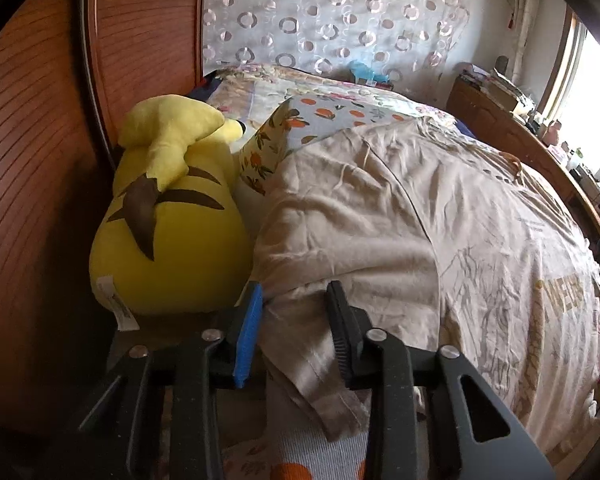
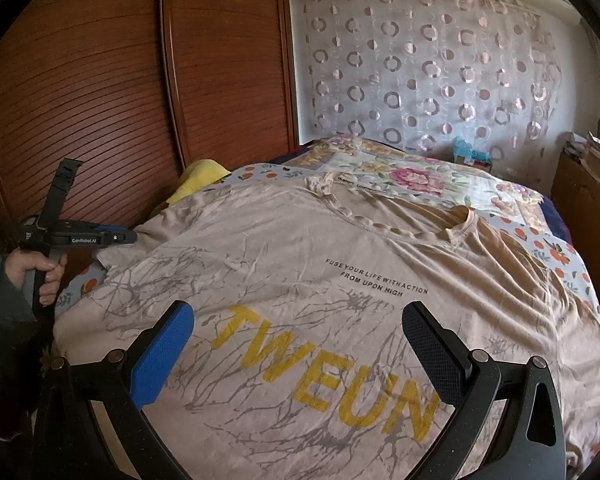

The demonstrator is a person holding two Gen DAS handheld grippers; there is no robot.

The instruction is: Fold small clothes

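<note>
A beige T-shirt (image 2: 340,272) with yellow letters and grey branch print lies spread face up on the bed, collar toward the far wall. In the left wrist view its sleeve (image 1: 312,344) lies between the two fingers of my left gripper (image 1: 296,300), whose jaws stand partly apart around the cloth at the shirt's left edge. From the right wrist view the left gripper (image 2: 130,236) touches that sleeve edge. My right gripper (image 2: 300,332) is wide open, hovering over the printed chest, holding nothing.
A yellow plush toy (image 1: 168,232) lies against the wooden wardrobe (image 1: 32,160) left of the shirt. An orange-print pillow (image 1: 296,128) and floral bedspread (image 2: 412,176) lie beyond. A wooden side cabinet (image 1: 512,132) with clutter stands on the right by the window.
</note>
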